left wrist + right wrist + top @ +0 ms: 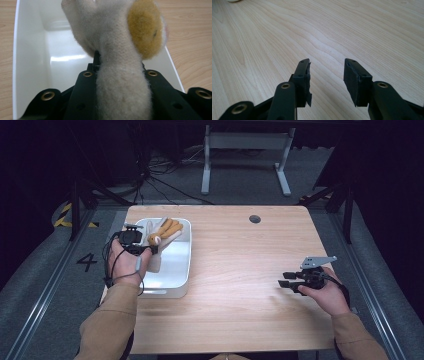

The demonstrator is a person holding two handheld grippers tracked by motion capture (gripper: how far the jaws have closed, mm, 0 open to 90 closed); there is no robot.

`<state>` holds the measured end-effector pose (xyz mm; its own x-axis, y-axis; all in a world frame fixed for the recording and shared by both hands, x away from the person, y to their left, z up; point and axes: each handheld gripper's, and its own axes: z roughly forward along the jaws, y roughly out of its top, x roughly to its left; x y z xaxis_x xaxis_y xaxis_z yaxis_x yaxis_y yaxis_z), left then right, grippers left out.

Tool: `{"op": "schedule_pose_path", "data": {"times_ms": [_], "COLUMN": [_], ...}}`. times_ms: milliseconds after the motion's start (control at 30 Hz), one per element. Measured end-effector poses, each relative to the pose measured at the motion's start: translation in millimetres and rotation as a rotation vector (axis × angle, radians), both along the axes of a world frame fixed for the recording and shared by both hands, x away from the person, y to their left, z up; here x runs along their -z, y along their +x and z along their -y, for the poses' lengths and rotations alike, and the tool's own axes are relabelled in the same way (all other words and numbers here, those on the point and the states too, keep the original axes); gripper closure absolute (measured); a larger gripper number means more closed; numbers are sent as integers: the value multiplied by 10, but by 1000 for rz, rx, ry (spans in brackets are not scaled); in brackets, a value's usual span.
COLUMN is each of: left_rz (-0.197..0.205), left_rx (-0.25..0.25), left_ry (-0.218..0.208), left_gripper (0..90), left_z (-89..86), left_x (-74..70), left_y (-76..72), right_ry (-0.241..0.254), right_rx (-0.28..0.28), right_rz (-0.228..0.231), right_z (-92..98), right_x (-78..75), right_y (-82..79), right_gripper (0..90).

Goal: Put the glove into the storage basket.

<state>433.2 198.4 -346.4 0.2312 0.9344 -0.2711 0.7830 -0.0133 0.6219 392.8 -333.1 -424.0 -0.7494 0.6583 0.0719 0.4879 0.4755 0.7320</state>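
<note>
A cream work glove (161, 234) with orange-tan finger pads hangs over the white bin (176, 270) at the table's left. My left gripper (150, 249) is shut on the glove's cuff. In the left gripper view the fuzzy cuff (122, 82) runs up between the black jaws, and an orange pad (146, 27) shows above the bin (30, 62). My right gripper (287, 281) rests low at the table's right side, apart from the glove. In the right gripper view my right gripper (327, 75) is open, nothing between its fingers, above bare wood.
The wooden table (240, 270) has a round cable hole (255, 219) near its far edge. Beyond the table stand a white desk frame (245, 150) and loose cables on grey carpet. Yellow-black tape (65, 215) marks the floor at left.
</note>
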Motion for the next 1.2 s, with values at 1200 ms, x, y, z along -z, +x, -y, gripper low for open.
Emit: {"op": "schedule_pose_path", "data": {"times_ms": [1200], "left_rz": [-140], "left_rx": [-42], "left_ry": [-26], "left_gripper": [744], "left_z": [247], "left_x": [470], "left_y": [295], "right_ry": [-8], "right_rx": [-3], "right_rz": [-10], "right_z": [-6], "right_x": [71], "right_y": [-35], "right_gripper": [555]}}
